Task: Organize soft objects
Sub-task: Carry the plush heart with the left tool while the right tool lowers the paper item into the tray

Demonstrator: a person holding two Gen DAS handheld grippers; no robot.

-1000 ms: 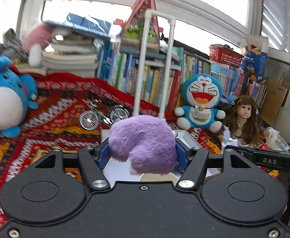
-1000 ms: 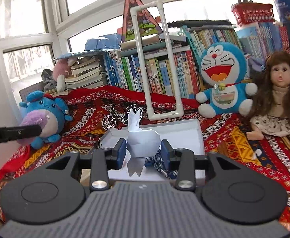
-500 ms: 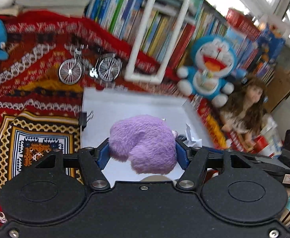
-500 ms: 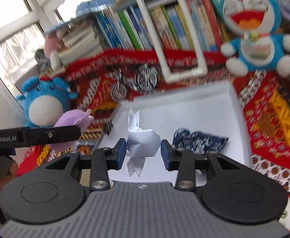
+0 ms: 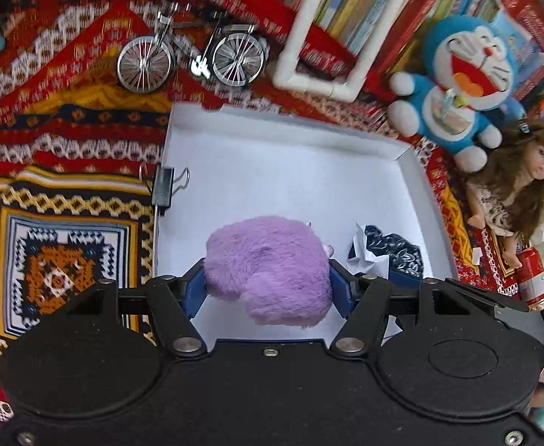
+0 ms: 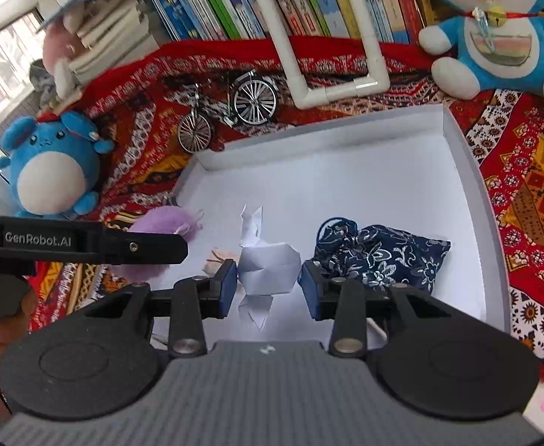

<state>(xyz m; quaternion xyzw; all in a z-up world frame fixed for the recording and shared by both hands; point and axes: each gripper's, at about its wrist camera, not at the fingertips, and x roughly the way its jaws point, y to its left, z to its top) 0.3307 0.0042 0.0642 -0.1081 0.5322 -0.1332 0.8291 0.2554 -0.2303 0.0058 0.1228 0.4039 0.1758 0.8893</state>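
My left gripper (image 5: 267,286) is shut on a purple plush toy (image 5: 268,267) and holds it over the near left part of a white tray (image 5: 272,171). The plush also shows in the right wrist view (image 6: 167,223), partly hidden by the left gripper's arm. My right gripper (image 6: 268,282) is shut on a white paper origami rabbit (image 6: 266,260) above the tray's (image 6: 346,186) near middle. A dark blue floral pouch (image 6: 379,254) lies in the tray at its right side; it also shows in the left wrist view (image 5: 398,252).
The tray sits on a red patterned cloth (image 5: 67,141). A black binder clip (image 5: 162,189) is on the tray's left rim. Behind stand a metal toy bicycle (image 6: 231,107), a white pipe frame (image 6: 331,85), books, a Doraemon plush (image 5: 457,85), a doll (image 5: 513,193) and a blue round plush (image 6: 52,171).
Both grippers have tilted down and moved forward over the tray with their objects still held. The views now look down into the tray.
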